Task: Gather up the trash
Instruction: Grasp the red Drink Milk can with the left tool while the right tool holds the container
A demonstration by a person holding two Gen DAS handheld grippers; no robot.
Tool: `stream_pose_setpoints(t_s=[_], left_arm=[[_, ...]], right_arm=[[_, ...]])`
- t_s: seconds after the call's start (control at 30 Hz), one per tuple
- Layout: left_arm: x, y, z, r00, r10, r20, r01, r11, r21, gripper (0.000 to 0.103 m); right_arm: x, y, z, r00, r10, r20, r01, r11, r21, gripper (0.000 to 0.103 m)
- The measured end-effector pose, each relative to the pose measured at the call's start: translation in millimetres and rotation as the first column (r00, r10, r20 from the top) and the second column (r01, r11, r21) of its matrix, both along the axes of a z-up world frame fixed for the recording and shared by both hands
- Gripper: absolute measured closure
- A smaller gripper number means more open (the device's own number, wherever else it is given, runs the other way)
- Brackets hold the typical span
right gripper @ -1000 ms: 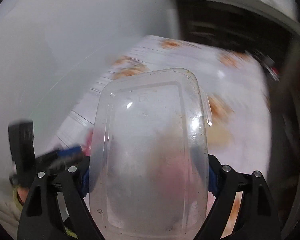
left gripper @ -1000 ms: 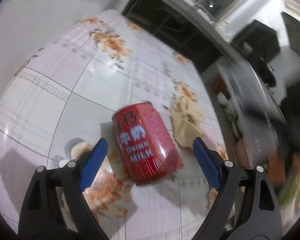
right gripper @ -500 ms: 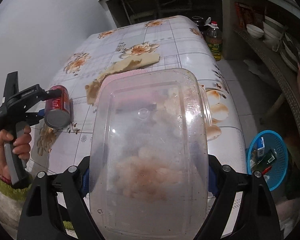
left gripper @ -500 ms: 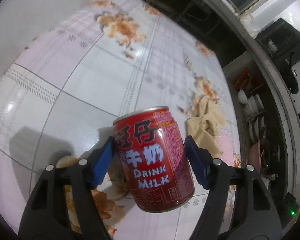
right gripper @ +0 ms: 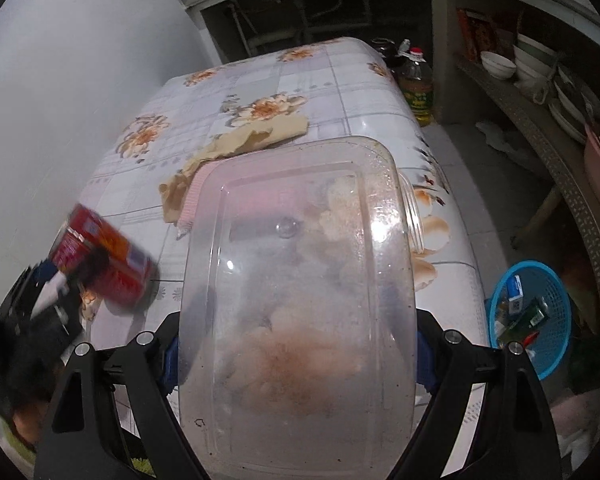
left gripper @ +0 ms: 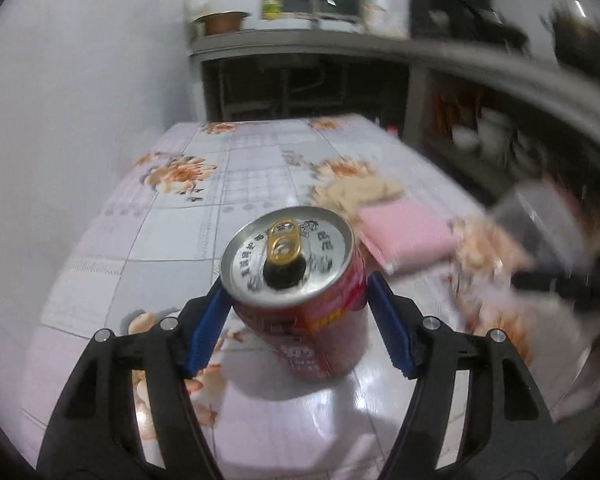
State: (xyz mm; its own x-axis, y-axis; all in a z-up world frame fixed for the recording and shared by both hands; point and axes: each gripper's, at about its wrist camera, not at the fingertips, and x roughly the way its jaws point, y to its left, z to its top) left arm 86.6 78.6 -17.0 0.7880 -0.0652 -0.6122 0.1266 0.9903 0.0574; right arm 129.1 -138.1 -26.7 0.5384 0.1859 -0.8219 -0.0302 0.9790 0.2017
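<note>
A red milk-drink can (left gripper: 296, 280) sits between the blue pads of my left gripper (left gripper: 296, 288), which is shut on it. The can is tilted with its opened silver top toward the camera, above the flowered table (left gripper: 172, 240). The right wrist view shows the same can (right gripper: 104, 260), blurred at the left, in the left gripper (right gripper: 40, 300). My right gripper (right gripper: 296, 360) is shut on a clear plastic container (right gripper: 296, 280) with greasy smears, held above the table's near end. That container (left gripper: 540, 220) appears blurred at the right of the left wrist view.
A beige cloth (right gripper: 240, 140) and a pink cloth (left gripper: 408, 236) lie on the table. A blue basket (right gripper: 528, 316) holding packets stands on the floor to the table's right. An oil bottle (right gripper: 418, 88) and shelves with bowls (right gripper: 498, 64) lie beyond; a wall runs along the left.
My left gripper closed on the can, lifted it off the table and rolled, so the can's top now faces the camera. The right gripper came down with the container, then stayed still.
</note>
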Motion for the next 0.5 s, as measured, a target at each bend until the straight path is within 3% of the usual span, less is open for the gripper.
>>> stream_pose_setpoints(t_s=[0.33, 0.5], left_arm=[[-33, -32, -1, 0.992, -0.125, 0.013, 0.125, 0.992, 0.004, 0.038], [-33, -41, -9, 0.992, -0.122, -0.02, 0.122, 0.992, -0.028, 0.038]], right_arm=[[-1, -13, -5, 0.999, -0.041, -0.005, 0.041, 0.999, 0.004, 0.018], [2, -16, -14, 0.998, -0.033, -0.047, 0.032, 0.999, -0.023, 0.013]])
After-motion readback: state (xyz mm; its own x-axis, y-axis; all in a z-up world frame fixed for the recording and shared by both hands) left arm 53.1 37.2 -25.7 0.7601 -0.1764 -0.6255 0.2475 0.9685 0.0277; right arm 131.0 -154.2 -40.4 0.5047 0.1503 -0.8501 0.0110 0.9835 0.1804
